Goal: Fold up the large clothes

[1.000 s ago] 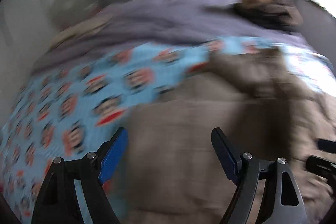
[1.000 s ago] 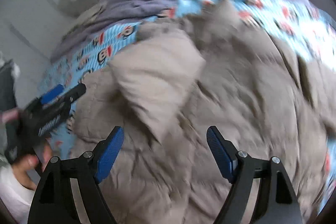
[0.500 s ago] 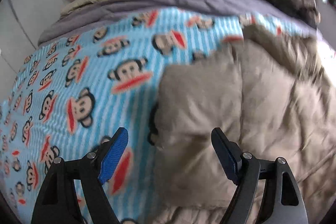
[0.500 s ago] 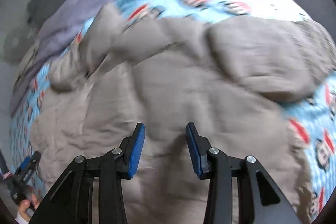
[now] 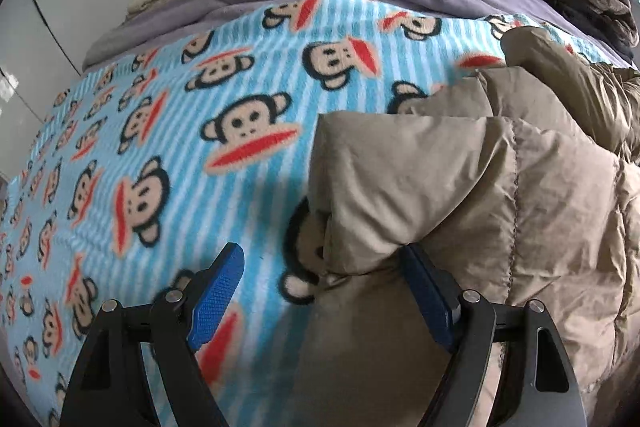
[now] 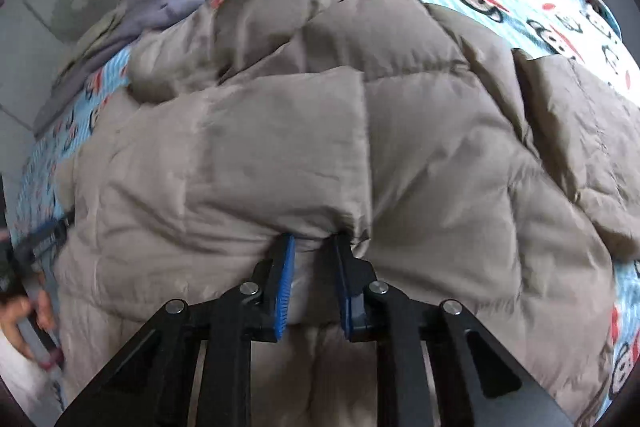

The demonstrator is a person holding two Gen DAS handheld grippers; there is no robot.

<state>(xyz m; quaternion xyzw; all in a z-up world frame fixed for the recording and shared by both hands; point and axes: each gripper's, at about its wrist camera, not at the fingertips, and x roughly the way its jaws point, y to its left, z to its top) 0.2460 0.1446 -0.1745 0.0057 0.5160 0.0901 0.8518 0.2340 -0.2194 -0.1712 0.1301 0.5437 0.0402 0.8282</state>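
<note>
The coat (image 6: 400,147) is matt, quilted taupe cloth, puffy and creased. Under it, toward nine o'clock in the left wrist view, the monkey-print blanket (image 5: 168,155) looks like fuzzy fleece. Each claw has matt black arms with shiny metal rivets, and the blue pads (image 5: 218,293) look finely textured.

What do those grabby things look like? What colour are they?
Each gripper, left and right, is a black frame of bars with triangle-shaped holes and round silver bolts. Both have two flat fingers with bright blue, bumpy pads. No cables or markings show.
</note>
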